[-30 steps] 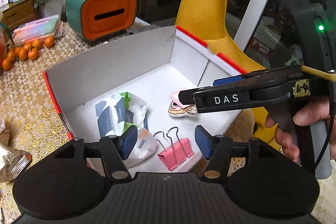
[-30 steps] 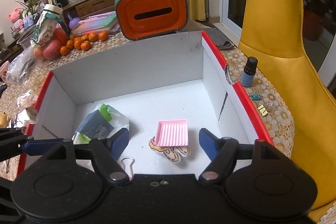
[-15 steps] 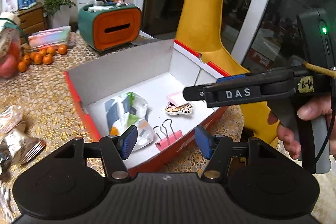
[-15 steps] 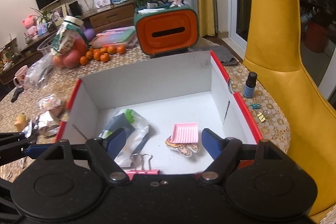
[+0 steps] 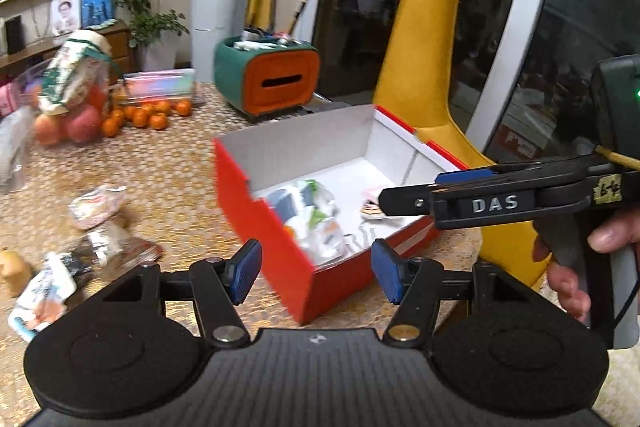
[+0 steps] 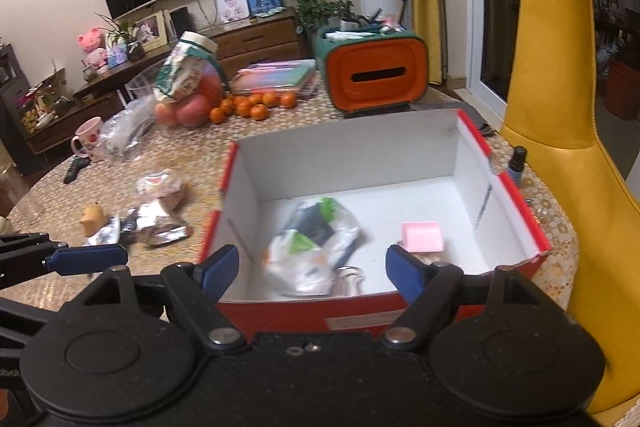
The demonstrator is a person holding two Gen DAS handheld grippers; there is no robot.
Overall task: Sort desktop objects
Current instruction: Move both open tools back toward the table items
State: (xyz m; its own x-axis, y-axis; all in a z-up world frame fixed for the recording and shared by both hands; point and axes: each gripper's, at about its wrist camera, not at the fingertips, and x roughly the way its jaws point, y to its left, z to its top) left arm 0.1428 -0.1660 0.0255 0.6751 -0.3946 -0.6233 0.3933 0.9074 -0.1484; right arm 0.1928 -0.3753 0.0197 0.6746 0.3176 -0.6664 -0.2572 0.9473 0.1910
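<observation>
A red cardboard box (image 6: 516, 201) with a white interior sits on a gold-patterned table (image 6: 168, 155) beside a yellow chair (image 6: 560, 75), holding the items sorted so far: a clear plastic bag of small packets (image 6: 316, 245) lies left of center on the box floor, a pink ridged tray (image 6: 422, 237) rests to its right on top of a flat cartoon-printed piece, and the wire handles of a binder clip (image 6: 352, 273) show at the near wall, just beside the bag. The left gripper (image 5: 316, 273) hovers over the box's near corner with its blue-padded fingers spread wide and nothing between them. The right gripper (image 6: 312, 269) hangs above the near wall, its fingers likewise spread and empty; seen side-on from the left wrist camera, it is held by the person's right hand (image 5: 576, 267) and carries a "DAS" label. Outside the box, crumpled snack wrappers (image 6: 160, 223) and a small yellow figurine (image 6: 93, 217) lie scattered on the table to the left, well apart from both grippers. A small dark bottle (image 6: 517, 163) stands just beside the box's right wall. Farther back are an orange-and-green organizer (image 6: 374, 77), a row of small oranges (image 6: 256, 105), a bag of apples (image 6: 186, 83) and a pink mug (image 6: 90, 139).
</observation>
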